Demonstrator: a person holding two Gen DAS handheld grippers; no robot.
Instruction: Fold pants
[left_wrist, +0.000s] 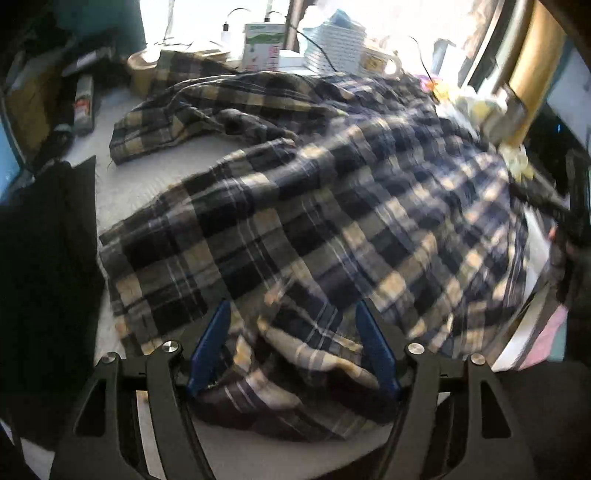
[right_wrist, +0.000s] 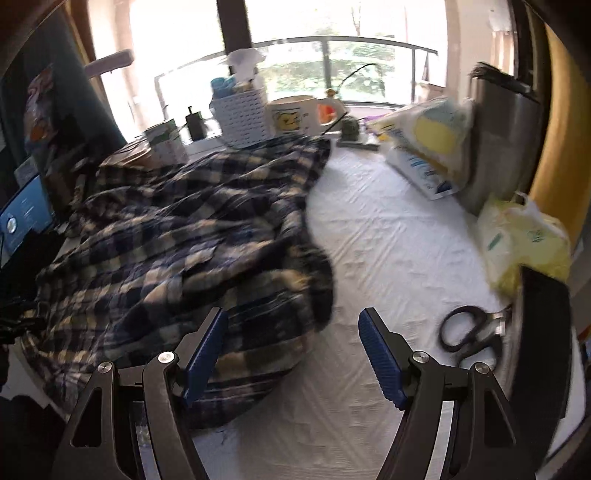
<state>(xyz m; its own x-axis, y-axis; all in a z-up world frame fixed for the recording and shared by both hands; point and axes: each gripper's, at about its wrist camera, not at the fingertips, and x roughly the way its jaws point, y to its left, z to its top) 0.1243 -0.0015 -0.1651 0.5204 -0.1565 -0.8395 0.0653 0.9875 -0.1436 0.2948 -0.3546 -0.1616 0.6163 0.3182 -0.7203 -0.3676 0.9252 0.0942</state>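
Observation:
The plaid pants (left_wrist: 295, 206), navy and cream checked, lie rumpled across the white table cover (left_wrist: 147, 177), one leg reaching to the far left. My left gripper (left_wrist: 293, 314) is open with its blue pads either side of a bunched fold at the near edge of the pants, not closed on it. In the right wrist view the pants (right_wrist: 177, 243) fill the left half. My right gripper (right_wrist: 291, 321) is open and empty over the pants' right edge, its left pad over cloth, its right pad over bare cover (right_wrist: 388, 236).
Black scissors (right_wrist: 469, 332) lie at the near right beside a dark flat object (right_wrist: 539, 343). Yellow plastic bags (right_wrist: 524, 243), a metal bin (right_wrist: 502, 136), a white basket (right_wrist: 243, 118) and a mug (right_wrist: 295, 114) line the back and right. Black cloth (left_wrist: 44, 266) lies at the left.

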